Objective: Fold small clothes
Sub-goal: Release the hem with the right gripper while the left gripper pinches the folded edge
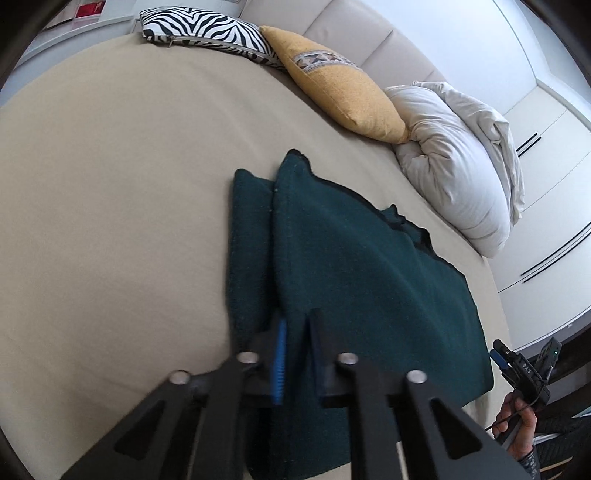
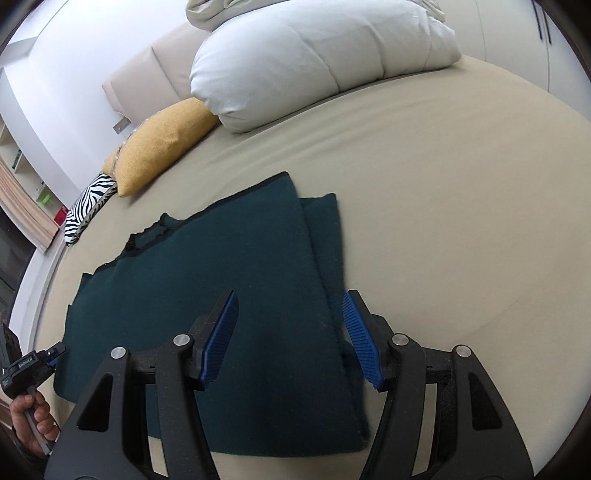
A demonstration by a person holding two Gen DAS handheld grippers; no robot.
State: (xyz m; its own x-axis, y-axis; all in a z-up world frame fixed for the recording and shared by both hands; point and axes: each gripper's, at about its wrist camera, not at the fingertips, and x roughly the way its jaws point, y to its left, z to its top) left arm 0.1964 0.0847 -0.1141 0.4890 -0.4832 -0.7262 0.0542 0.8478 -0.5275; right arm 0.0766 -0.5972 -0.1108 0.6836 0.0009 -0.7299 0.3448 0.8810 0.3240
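A dark green knit garment (image 1: 354, 273) lies flat on the beige bed sheet (image 1: 110, 192), with one side folded over so a narrower strip shows beside it. My left gripper (image 1: 295, 354) hovers over the garment's near edge with a narrow gap between its fingers, holding nothing. In the right wrist view the same garment (image 2: 229, 280) lies below my right gripper (image 2: 290, 332), which is wide open above the folded edge. The other hand's gripper shows at the garment's corner in each view: the right (image 1: 517, 365) in the left wrist view, the left (image 2: 37, 365) in the right wrist view.
A zebra-print cushion (image 1: 207, 29), a yellow cushion (image 1: 340, 85) and a white pillow with a bunched duvet (image 1: 454, 162) line the headboard side of the bed. White wardrobe doors (image 1: 546, 192) stand beyond the bed. The sheet (image 2: 461, 192) stretches on beside the garment.
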